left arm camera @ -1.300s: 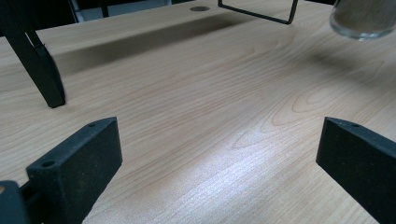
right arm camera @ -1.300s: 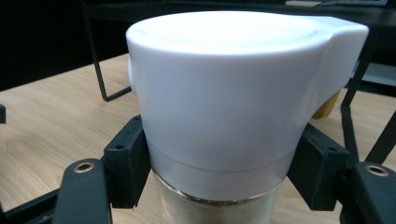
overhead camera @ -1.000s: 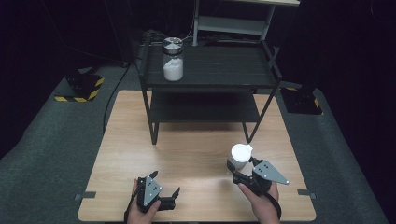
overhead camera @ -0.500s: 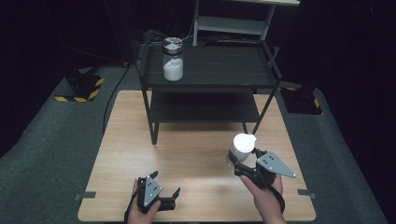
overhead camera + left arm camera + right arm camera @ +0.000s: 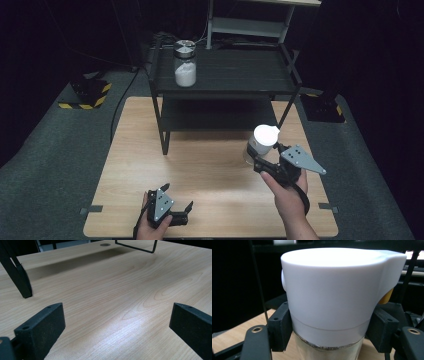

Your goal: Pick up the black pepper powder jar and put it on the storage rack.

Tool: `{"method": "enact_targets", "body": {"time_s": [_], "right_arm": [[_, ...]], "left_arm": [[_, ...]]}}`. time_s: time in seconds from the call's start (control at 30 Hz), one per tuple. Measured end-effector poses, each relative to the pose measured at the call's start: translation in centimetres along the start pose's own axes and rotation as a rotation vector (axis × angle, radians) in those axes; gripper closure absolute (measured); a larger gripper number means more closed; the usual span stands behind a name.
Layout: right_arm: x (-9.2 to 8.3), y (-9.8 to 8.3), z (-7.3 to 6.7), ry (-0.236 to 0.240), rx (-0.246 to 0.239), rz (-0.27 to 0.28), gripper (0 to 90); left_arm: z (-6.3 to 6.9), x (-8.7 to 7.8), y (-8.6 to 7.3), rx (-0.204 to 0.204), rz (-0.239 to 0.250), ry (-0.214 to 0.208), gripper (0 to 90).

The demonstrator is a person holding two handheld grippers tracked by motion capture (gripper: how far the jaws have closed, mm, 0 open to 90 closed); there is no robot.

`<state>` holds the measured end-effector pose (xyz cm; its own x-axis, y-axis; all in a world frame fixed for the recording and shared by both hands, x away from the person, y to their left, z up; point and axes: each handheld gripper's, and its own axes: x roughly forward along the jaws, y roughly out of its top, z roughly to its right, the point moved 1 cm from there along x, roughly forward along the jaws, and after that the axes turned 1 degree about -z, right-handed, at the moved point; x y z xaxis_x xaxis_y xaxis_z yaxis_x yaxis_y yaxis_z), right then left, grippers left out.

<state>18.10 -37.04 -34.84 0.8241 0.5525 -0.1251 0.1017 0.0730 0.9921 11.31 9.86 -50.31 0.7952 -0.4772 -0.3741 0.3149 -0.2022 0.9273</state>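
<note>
Left hand-held gripper (image 5: 175, 200): low on the light wooden table (image 5: 210, 165), jaws wide, nothing between them.
Glass jar with silver lid (image 5: 185, 63): on the black metal shelf (image 5: 240, 75).
Right hand-held gripper (image 5: 256, 161): holds the white-capped glass shaker (image 5: 262, 144) above the table.

I see both my hand-held grippers matte black: right hand-held gripper (image 5: 261, 161) and left hand-held gripper (image 5: 176, 202) carry grey triangular plates, screw holes dotting them

Smooth matt white plastic cap (image 5: 329, 290) on clear glass jar (image 5: 329, 351); light wood-grain counter (image 5: 120, 290), satin sheen; matt black tongs pads (image 5: 278, 327); black metal shelf rack (image 5: 225, 75); grey carpet floor (image 5: 55, 150).
</note>
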Motion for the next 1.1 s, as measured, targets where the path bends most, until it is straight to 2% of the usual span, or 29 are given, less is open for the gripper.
{"method": "enact_targets", "body": {"time_s": [0.33,0.7,1.1], "right_arm": [[0.9,3.2,0.1,-0.021,-0.012,0.019,30.5],[1.3,5.6,-0.1,-0.031,-0.036,0.038,30.4],[2.7,8.7,-0.2,-0.051,-0.027,0.057,30.5]], "left_arm": [[0.0,0.0,0.0,0.004,0.0,-0.003,0.4],[-0.1,0.0,0.0,0.003,0.002,-0.005,0.4],[-0.2,0.0,-0.1,-0.008,0.006,-0.009,0.3]]}}
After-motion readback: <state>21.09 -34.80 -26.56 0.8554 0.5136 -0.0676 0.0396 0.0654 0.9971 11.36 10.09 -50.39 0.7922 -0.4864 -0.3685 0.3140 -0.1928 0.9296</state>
